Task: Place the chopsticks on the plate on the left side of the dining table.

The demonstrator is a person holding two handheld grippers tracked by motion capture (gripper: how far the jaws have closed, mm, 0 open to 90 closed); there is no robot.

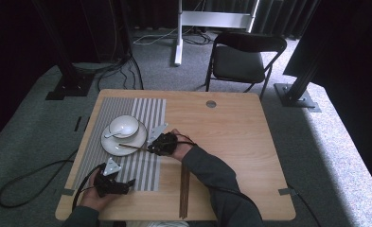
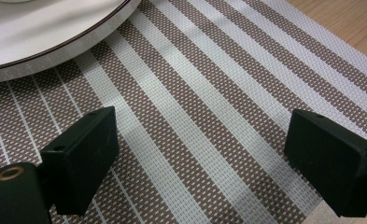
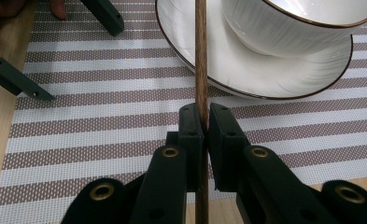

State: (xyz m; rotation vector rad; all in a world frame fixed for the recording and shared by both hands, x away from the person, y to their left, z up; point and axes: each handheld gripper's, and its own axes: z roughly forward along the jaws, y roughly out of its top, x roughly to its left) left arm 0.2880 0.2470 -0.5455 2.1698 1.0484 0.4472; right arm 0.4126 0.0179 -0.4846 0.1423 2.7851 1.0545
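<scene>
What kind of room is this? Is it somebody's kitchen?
Probably not a kitchen: it looks like a recording studio or lab. Black curtains hang around, cables trail over grey carpet, and a lone table holds one place setting.

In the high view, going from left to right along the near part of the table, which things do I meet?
left gripper on the striped placemat → right gripper shut on a chopstick → wooden sticks lying on the bare table
</scene>
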